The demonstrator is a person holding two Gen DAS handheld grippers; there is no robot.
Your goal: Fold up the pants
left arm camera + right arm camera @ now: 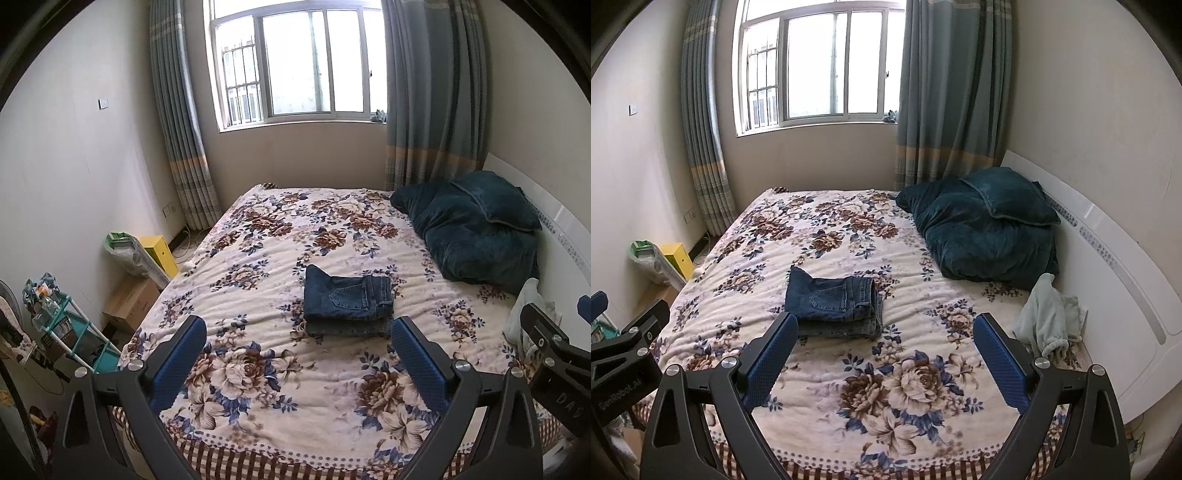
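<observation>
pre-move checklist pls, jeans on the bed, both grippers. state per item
1. Jeans folded into a compact stack: ok.
2. Stack lies flat on the floral bedspread, away from its edges: ok.
3. Left gripper open, holding nothing: ok.
4. Right gripper open, holding nothing: ok.
5. Both grippers short of the jeans, no contact: ok.
6. Stack apart from the teal blanket and the pale green garment: ok.
7. Hidden underside layers even: cannot tell.

folded jeans (347, 301) on floral bedspread (258, 369), left gripper (299, 328) spread wide
</observation>
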